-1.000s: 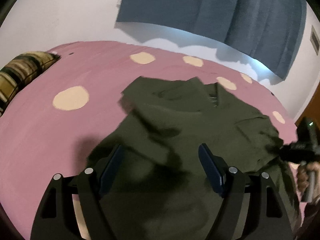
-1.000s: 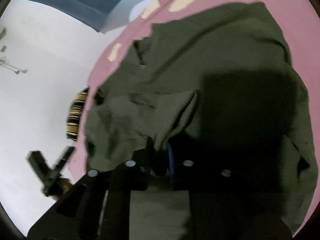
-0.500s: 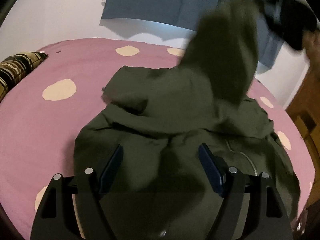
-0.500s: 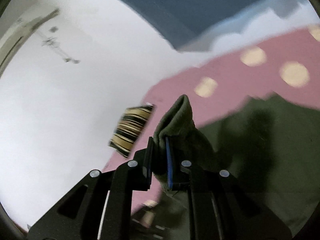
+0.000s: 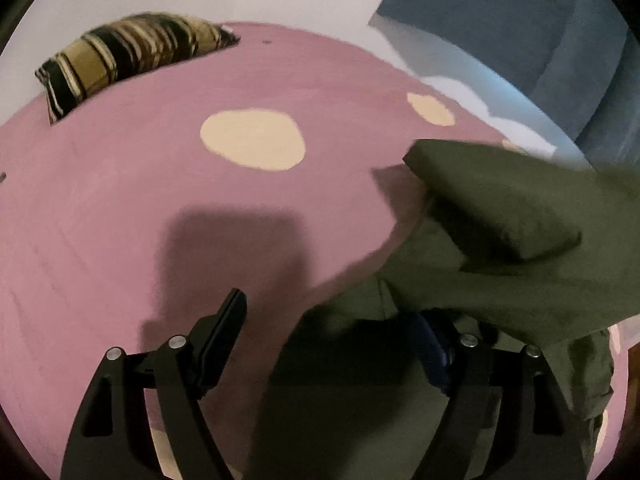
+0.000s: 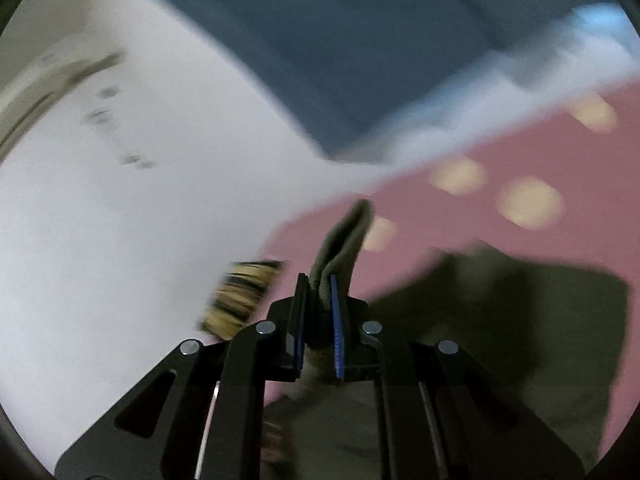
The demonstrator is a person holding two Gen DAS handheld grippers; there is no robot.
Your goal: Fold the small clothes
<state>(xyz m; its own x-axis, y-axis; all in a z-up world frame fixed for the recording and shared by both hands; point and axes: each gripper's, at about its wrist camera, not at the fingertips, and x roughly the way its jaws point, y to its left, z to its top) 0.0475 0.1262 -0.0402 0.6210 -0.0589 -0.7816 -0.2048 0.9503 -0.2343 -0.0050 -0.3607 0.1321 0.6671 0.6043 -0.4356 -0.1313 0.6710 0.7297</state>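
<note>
The right gripper [image 6: 319, 304] pinches a fold of the olive garment [image 5: 500, 208]; the left gripper [image 5: 332, 332] gapes wide, garment draped over its right finger on the bedspread [image 5: 120, 200].

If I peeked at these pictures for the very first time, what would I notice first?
Probably the big pink bedspread with cream spots, filling most of the left view. Next, the crumpled olive-green garment heaped on its right side, with the right gripper pinching a fold of that cloth up in the air. A striped black-and-gold pillow sits at the bed's far left edge.
</note>
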